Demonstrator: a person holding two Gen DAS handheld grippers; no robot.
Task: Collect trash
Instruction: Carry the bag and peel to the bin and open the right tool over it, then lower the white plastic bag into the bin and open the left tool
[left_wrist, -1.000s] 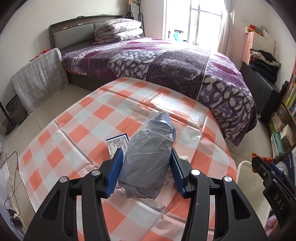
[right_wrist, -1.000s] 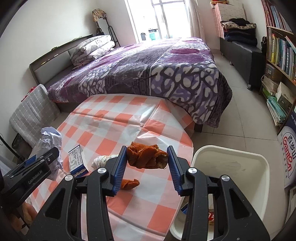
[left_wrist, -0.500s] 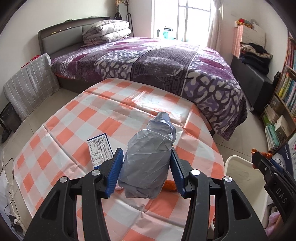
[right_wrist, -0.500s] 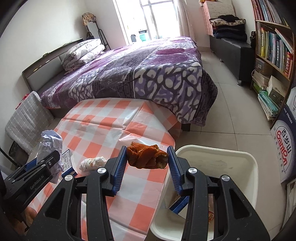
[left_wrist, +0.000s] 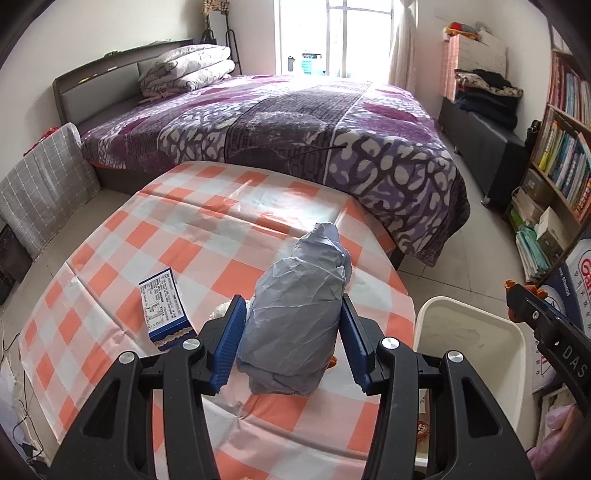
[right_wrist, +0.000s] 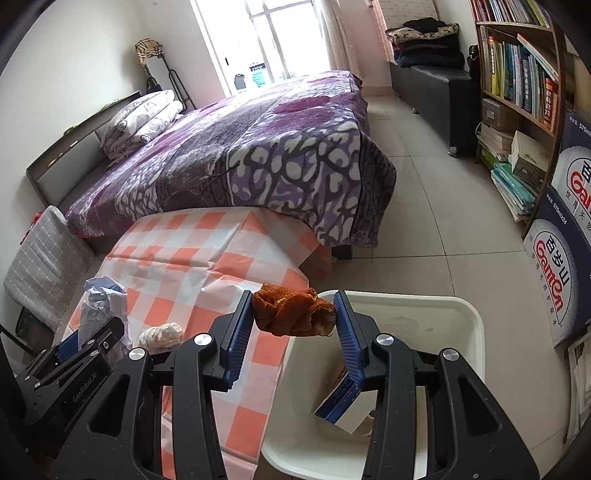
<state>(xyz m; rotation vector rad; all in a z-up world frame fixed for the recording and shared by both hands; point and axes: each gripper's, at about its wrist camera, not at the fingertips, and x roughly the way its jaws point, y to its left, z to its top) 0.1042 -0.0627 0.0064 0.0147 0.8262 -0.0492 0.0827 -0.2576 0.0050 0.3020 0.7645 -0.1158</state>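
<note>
My left gripper (left_wrist: 291, 338) is clamped on a crumpled grey paper wad (left_wrist: 297, 314), creased and lumpy, held above the glossy orange-and-white checked tablecloth (left_wrist: 192, 236); my right gripper (right_wrist: 293, 319) pinches a wrinkled, dried orange peel (right_wrist: 293, 314) over the rim of the white plastic bin (right_wrist: 436, 314). Both point steeply down. A blue-edged carton (left_wrist: 164, 308) and a balled white tissue (right_wrist: 162, 334) lie on the cloth, with a purple-patterned bed (left_wrist: 295, 136) beyond on a tiled floor (right_wrist: 424, 192).
</note>
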